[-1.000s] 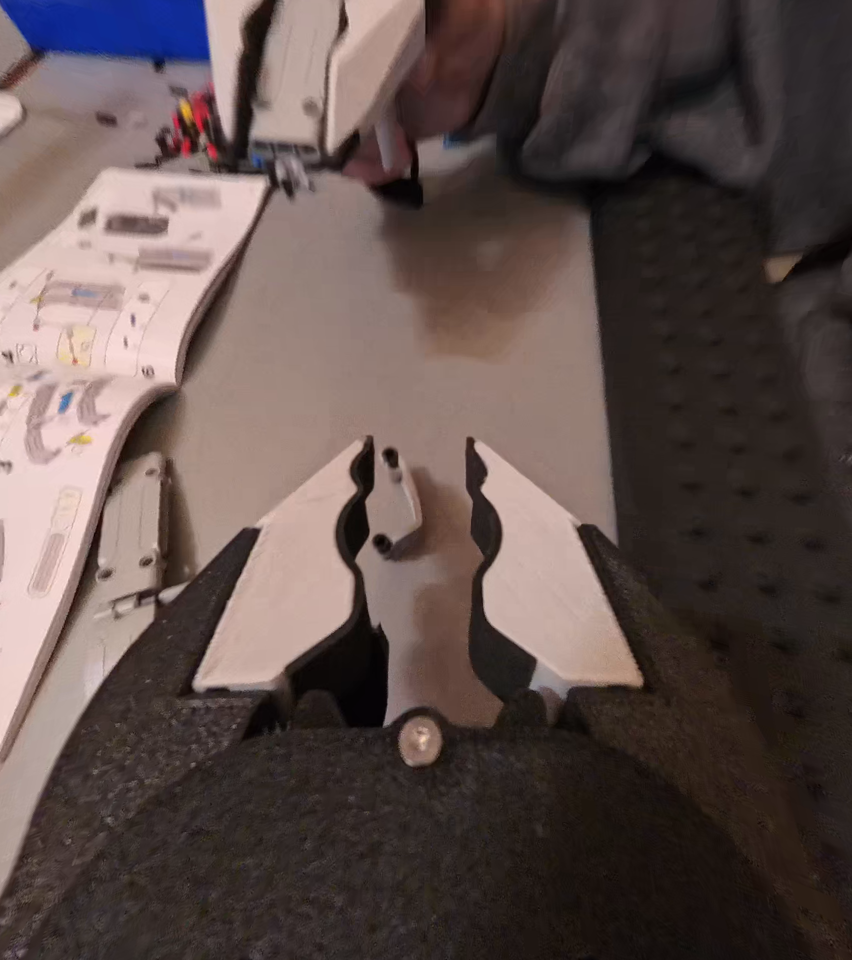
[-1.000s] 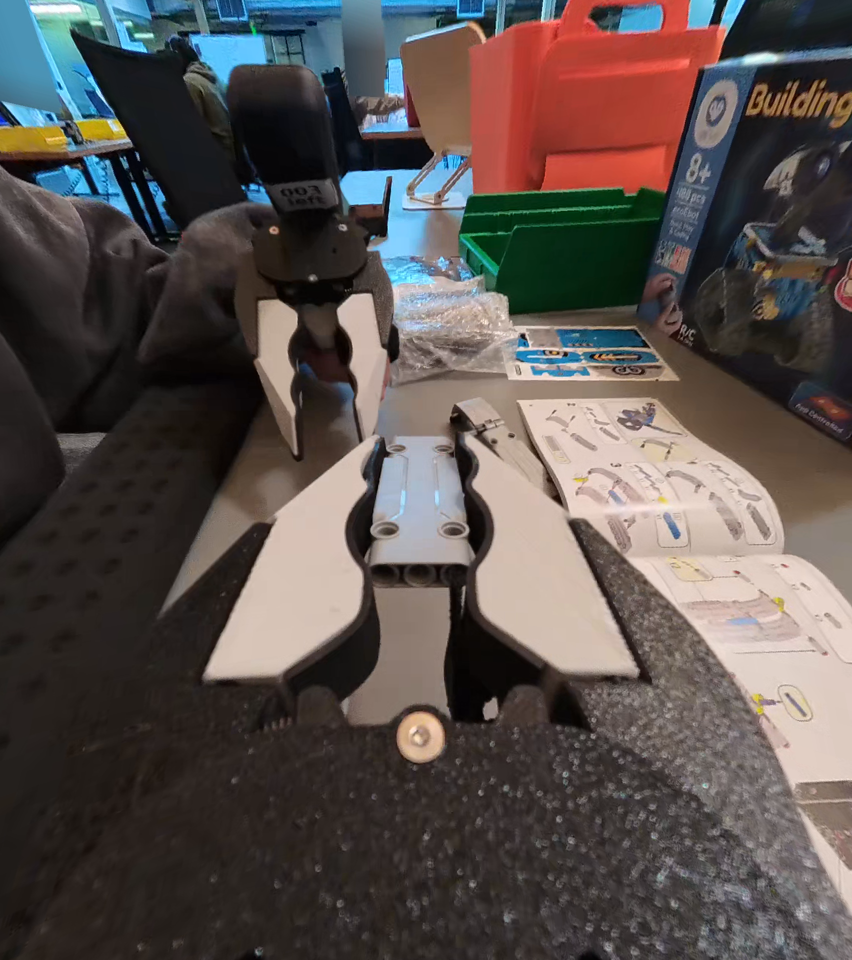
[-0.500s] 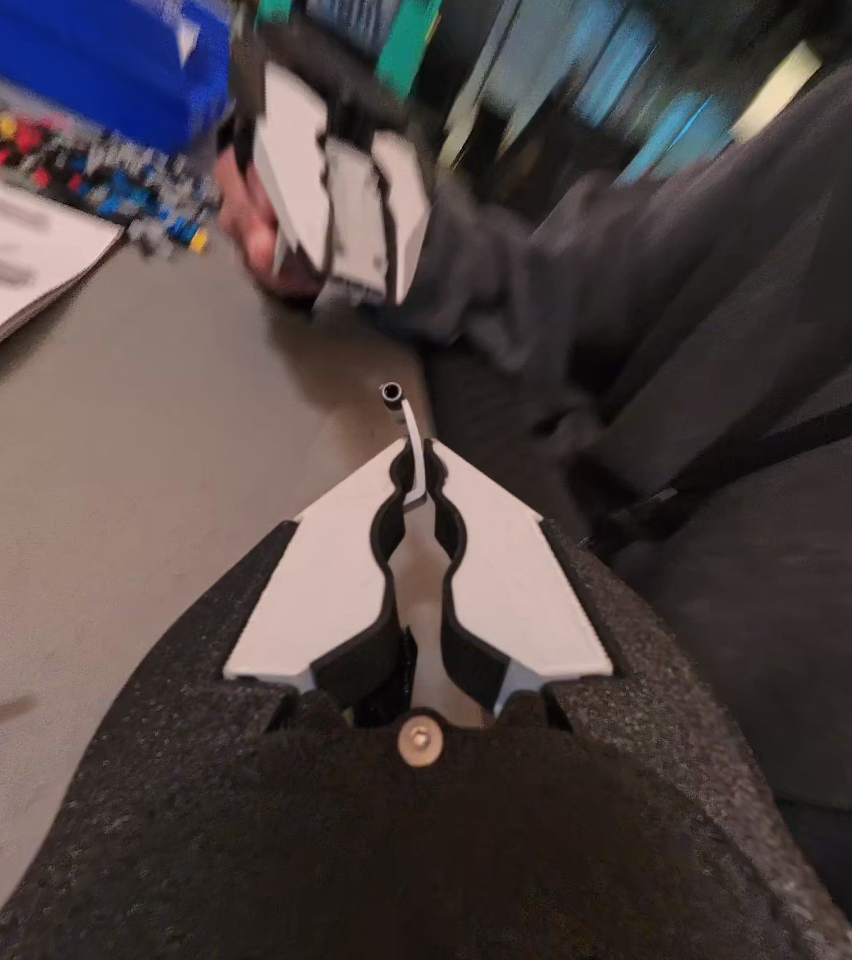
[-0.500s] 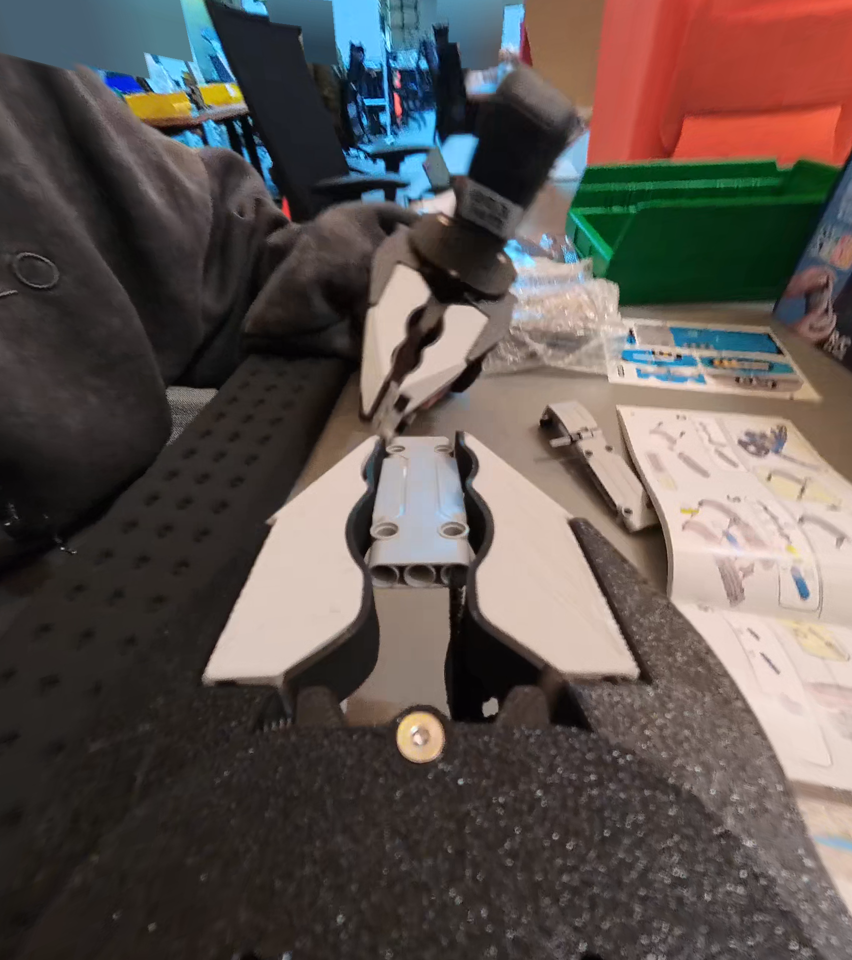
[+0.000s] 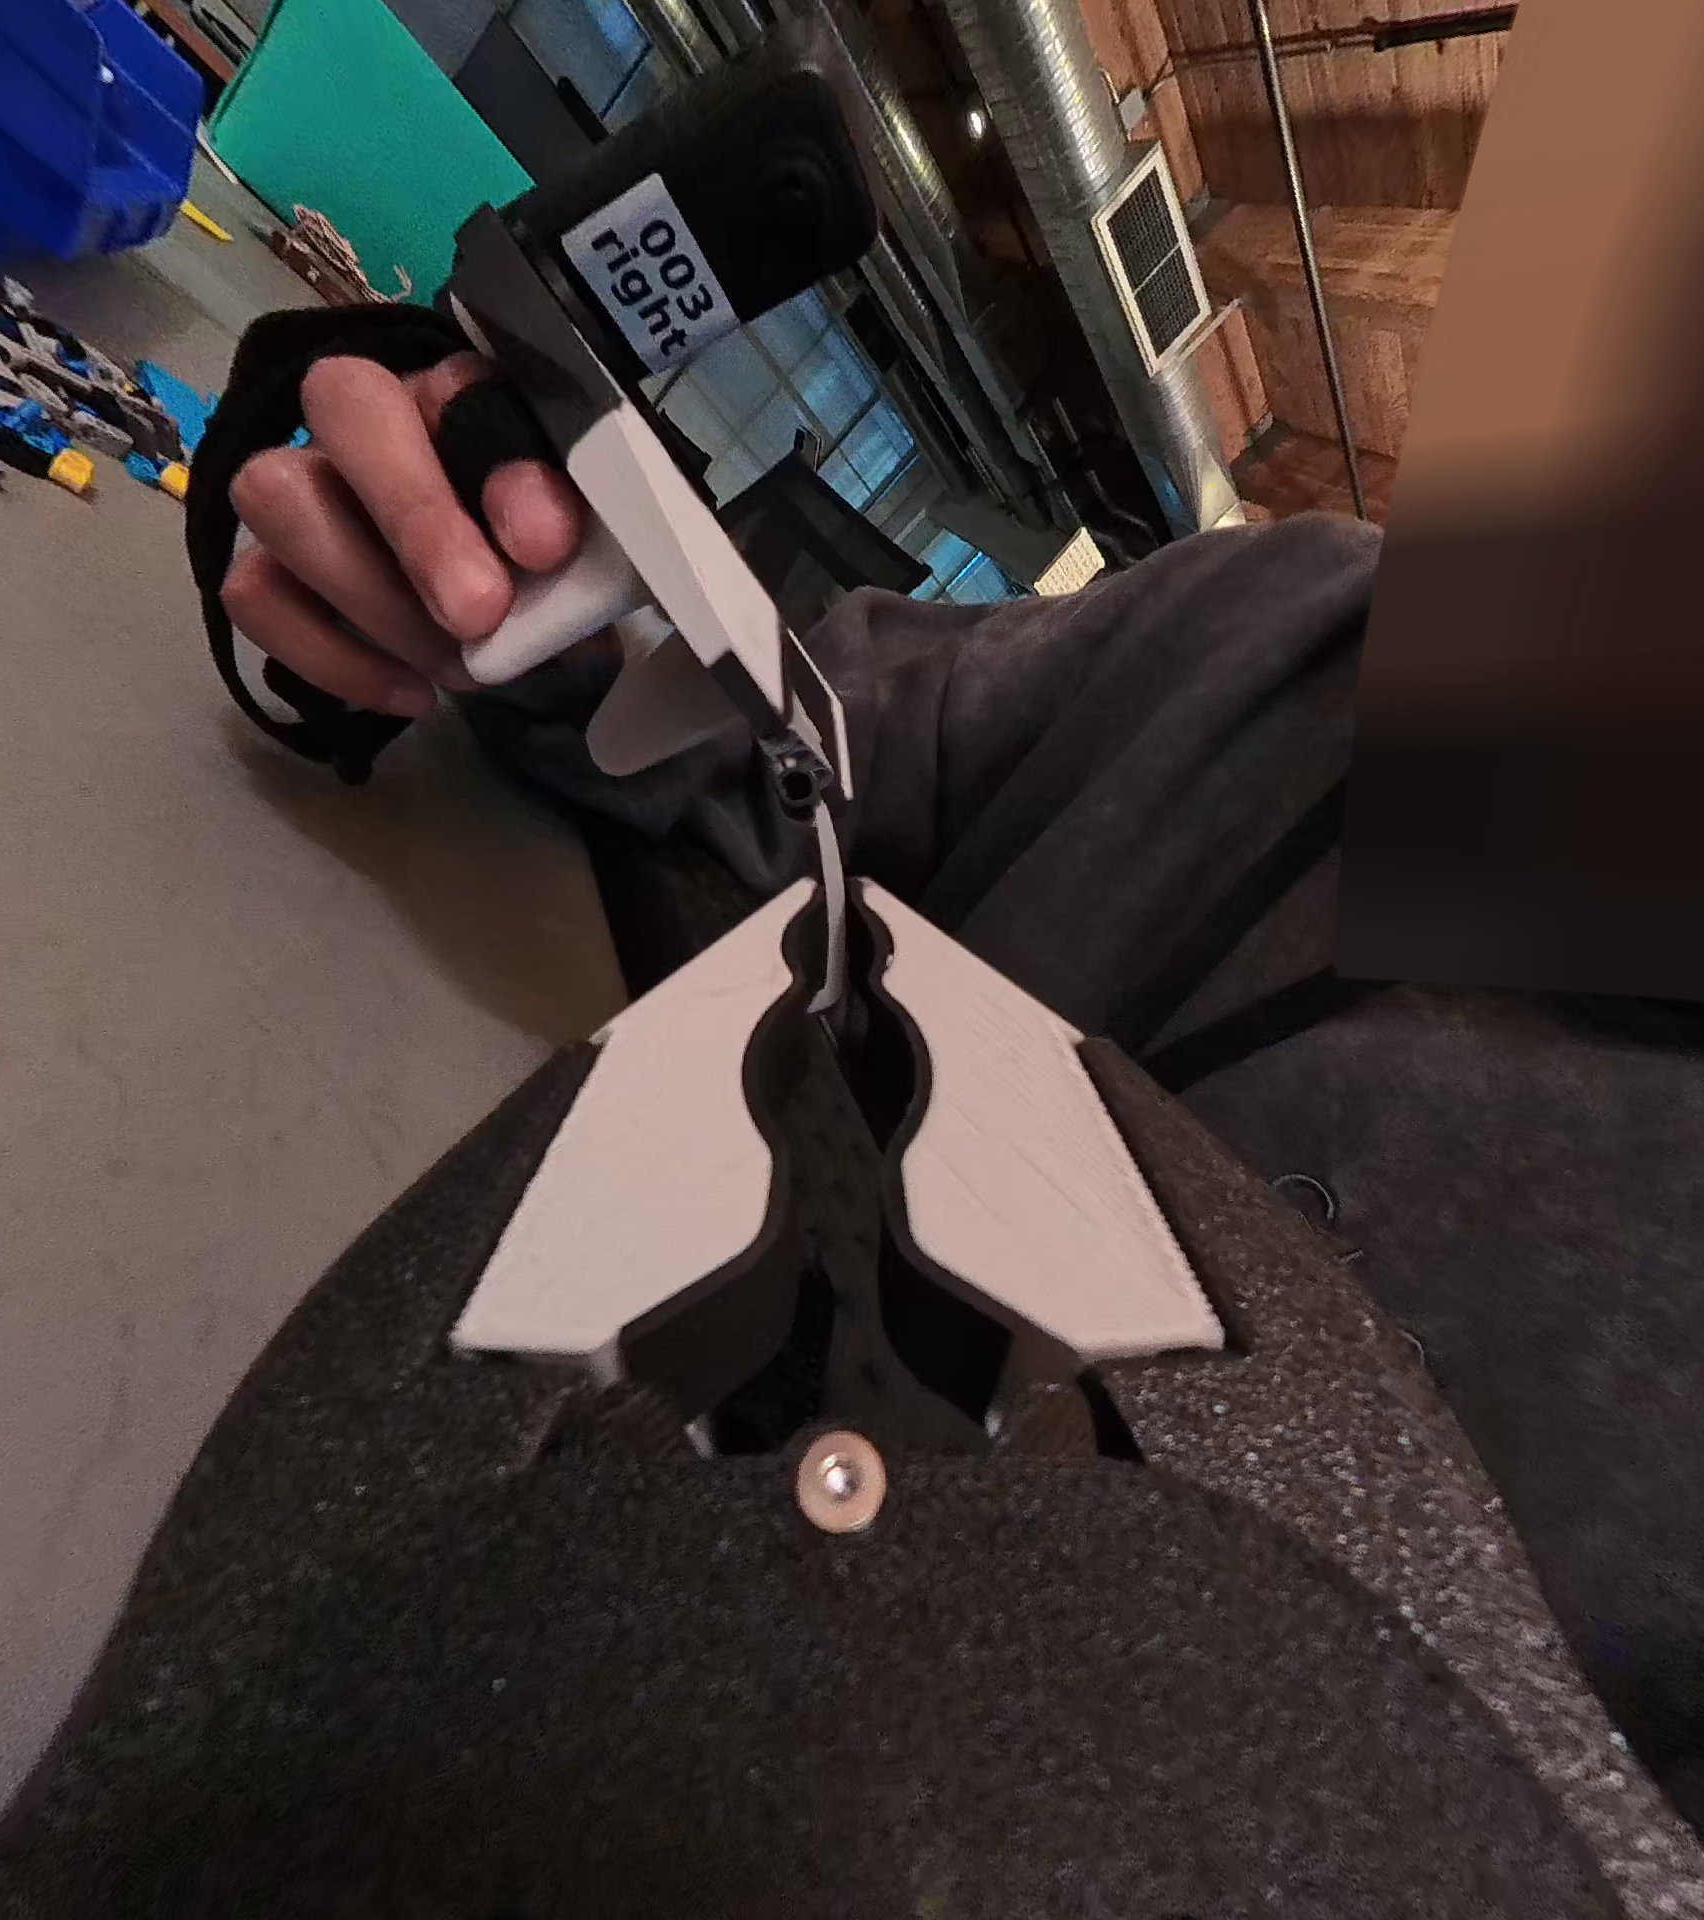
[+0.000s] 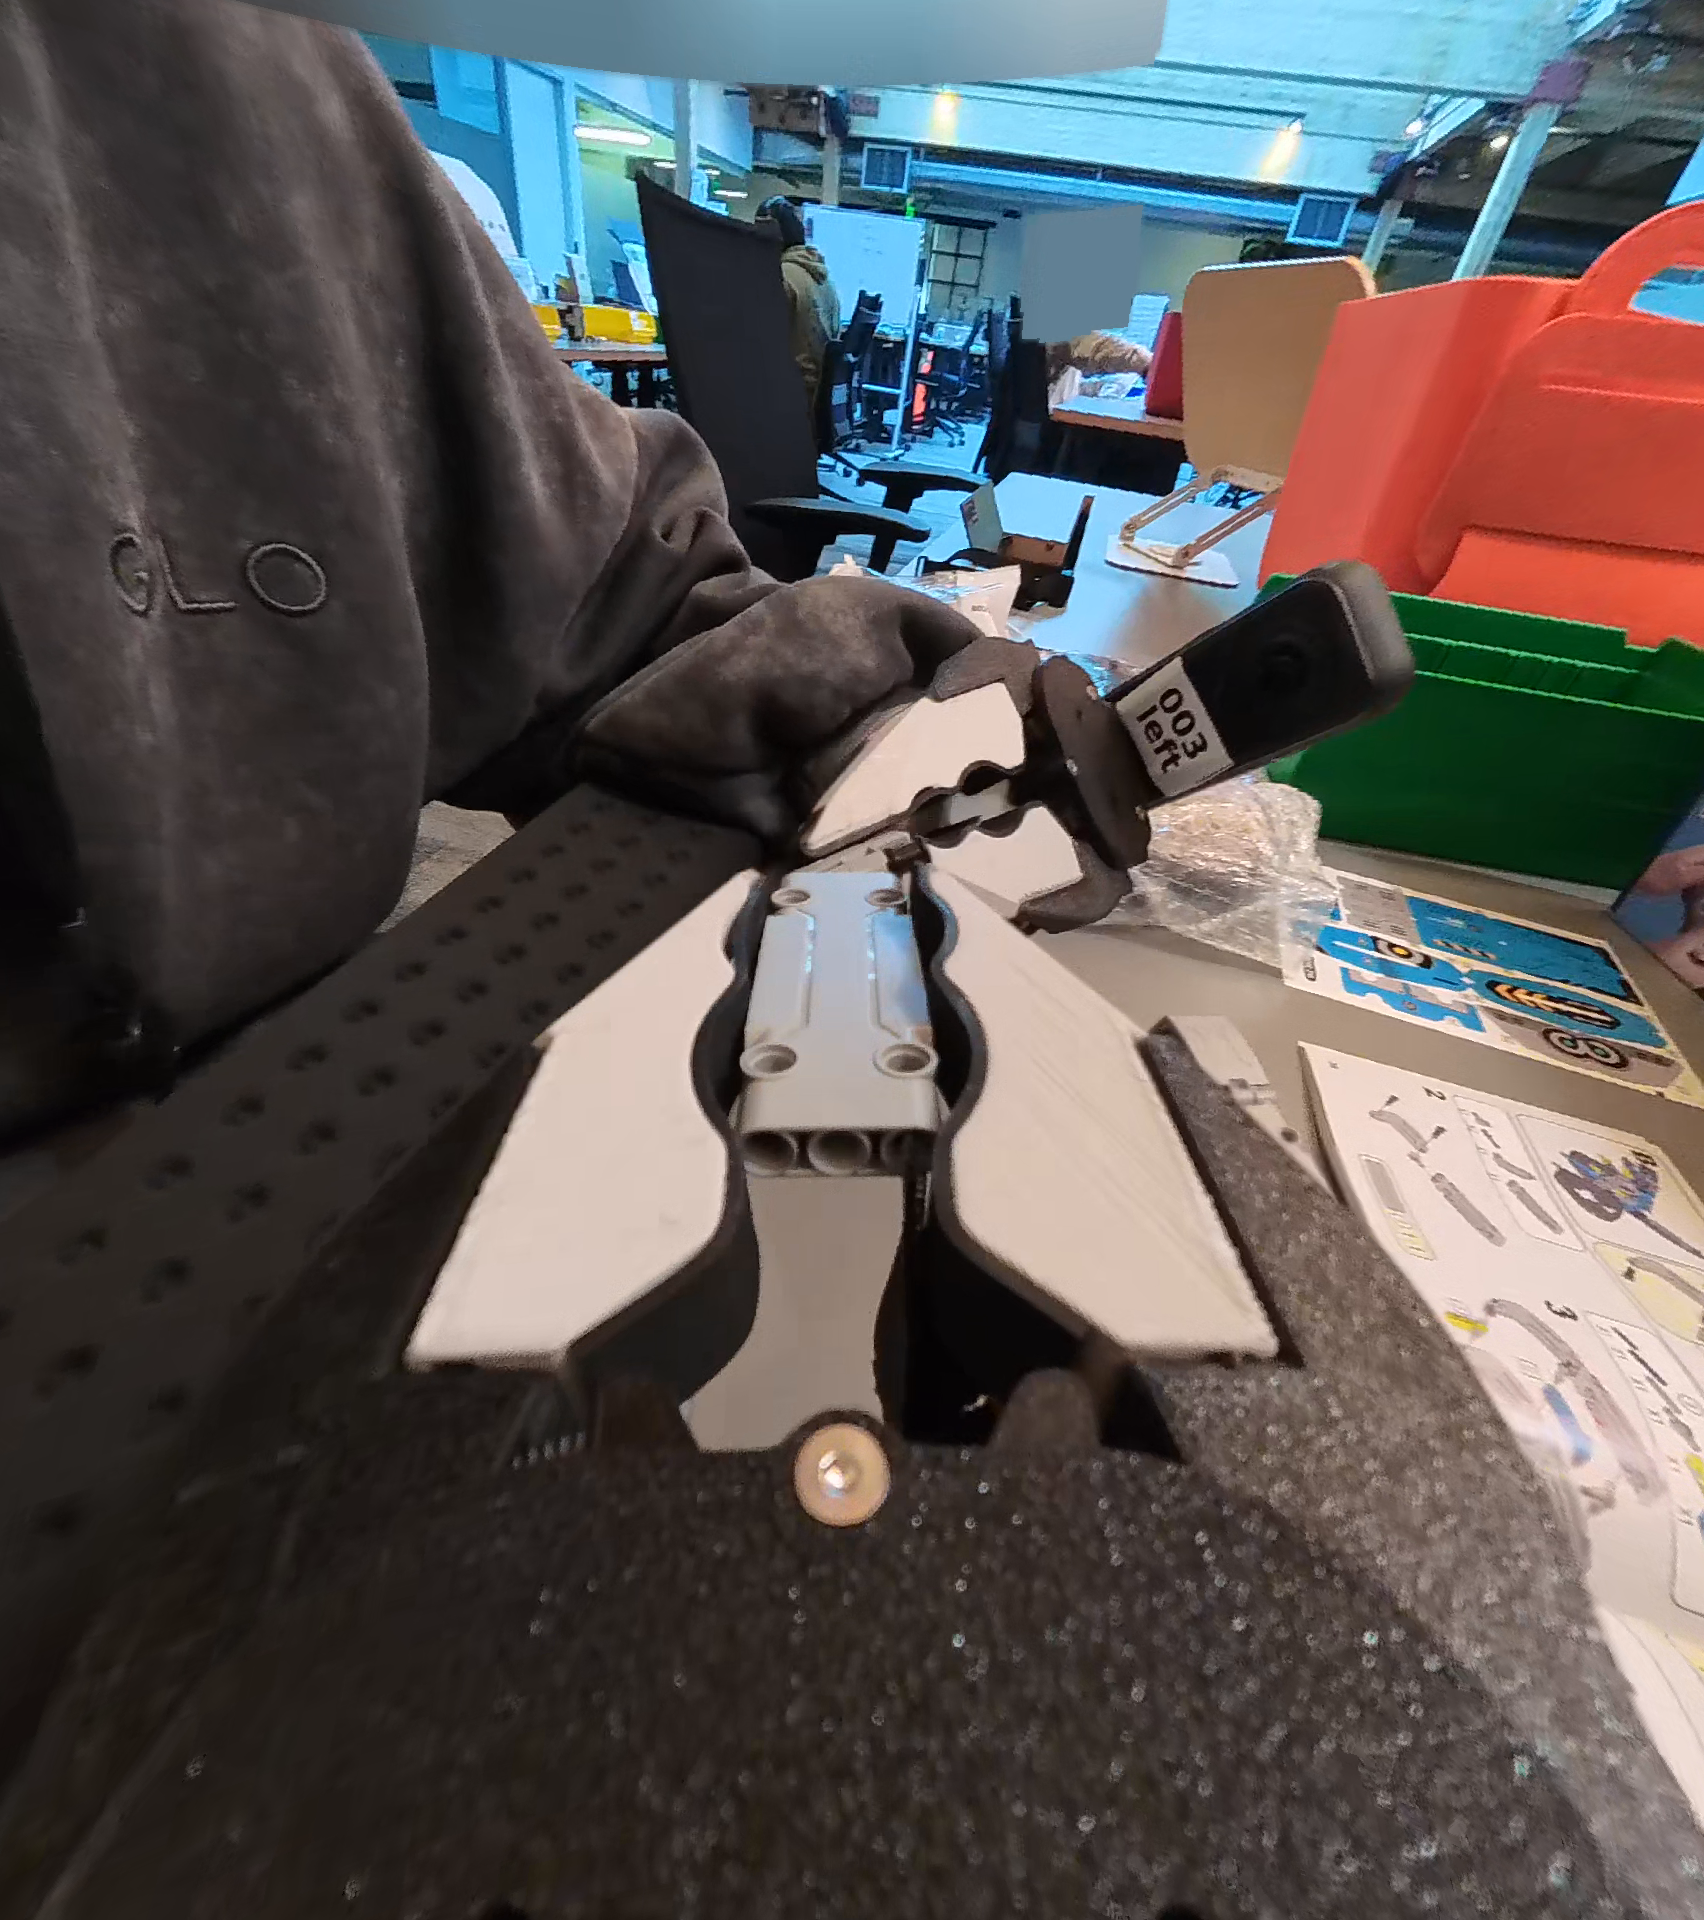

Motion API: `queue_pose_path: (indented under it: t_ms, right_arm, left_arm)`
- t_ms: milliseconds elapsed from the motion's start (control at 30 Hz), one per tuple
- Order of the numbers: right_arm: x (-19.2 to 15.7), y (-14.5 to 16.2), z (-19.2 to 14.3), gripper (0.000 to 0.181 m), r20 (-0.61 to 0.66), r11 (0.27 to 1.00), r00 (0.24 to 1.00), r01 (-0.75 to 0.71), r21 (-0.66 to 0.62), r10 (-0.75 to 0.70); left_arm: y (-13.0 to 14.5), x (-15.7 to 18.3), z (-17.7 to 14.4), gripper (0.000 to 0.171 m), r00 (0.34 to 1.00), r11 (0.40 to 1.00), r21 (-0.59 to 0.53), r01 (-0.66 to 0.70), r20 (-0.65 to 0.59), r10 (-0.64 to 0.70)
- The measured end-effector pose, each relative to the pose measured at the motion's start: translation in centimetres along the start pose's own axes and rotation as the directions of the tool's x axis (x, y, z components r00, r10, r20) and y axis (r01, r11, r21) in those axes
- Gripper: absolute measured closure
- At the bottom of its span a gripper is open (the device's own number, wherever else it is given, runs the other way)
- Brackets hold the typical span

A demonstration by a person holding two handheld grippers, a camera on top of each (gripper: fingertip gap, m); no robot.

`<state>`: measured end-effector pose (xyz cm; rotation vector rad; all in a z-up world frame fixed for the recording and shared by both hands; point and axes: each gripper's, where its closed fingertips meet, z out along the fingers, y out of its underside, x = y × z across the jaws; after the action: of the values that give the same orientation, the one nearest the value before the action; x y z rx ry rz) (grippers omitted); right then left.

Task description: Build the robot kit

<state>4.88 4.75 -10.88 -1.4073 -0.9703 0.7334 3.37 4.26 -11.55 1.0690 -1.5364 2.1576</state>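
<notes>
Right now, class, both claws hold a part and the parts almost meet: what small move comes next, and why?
Probably ease the left claw forward a touch: its thin grey piece ends in a black pin right at the far end of the grey panel held by the right claw.

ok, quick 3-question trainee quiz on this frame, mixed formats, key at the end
1. True or false: the right claw is shut on the light grey rectangular plastic panel.
2. What does the left claw hold? A) thin white curved plastic piece with a black pin end B) green bin C) booklet
3. Fill in: the open instruction booklet lies on the grey ___.

Key: 1 true; 2 A; 3 table
</notes>
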Motion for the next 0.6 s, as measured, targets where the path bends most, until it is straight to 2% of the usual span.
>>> queue_pose_path:
  t_ms: [600]
  right_arm:
    - [-0.3,0.74,0.27,0.155,0.021,0.999,1.0,0.017,-0.031,-0.017]
  left_arm:
    - [1.05,-0.44,0.34,0.171,0.998,0.997,-0.057,0.055,0.022,-0.054]
